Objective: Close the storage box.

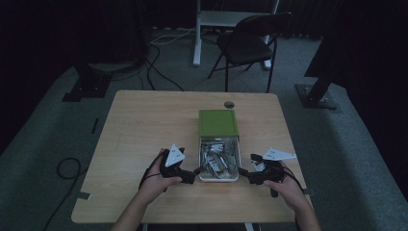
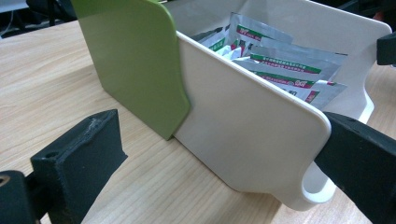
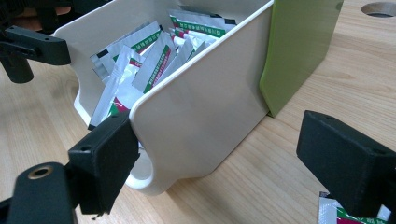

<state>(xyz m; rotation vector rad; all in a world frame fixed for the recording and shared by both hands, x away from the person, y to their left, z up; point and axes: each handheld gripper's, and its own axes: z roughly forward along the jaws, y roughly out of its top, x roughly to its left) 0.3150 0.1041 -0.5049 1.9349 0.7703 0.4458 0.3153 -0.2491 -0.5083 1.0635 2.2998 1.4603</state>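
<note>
Light: dim
Floor: grey carpet (image 1: 48, 139), black cables (image 1: 159, 67)
Furniture: wooden table (image 1: 139, 125), black folding chair (image 1: 248, 43)

Packets (image 2: 280, 65): silver foil with green and red bands and small print, too small and blurred to read; they lie in the drawer past the left gripper's jaws.
Loose packet (image 3: 345, 214): same green and red print, unreadable, under the right gripper's right-hand jaw.
Drawer (image 3: 205, 116): plain white wall, no lettering.
Green sleeve (image 2: 135, 60): no label.

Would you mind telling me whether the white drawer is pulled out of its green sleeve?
Pulled out: most of the drawer extends beyond the green sleeve, exposing the packets.
</note>
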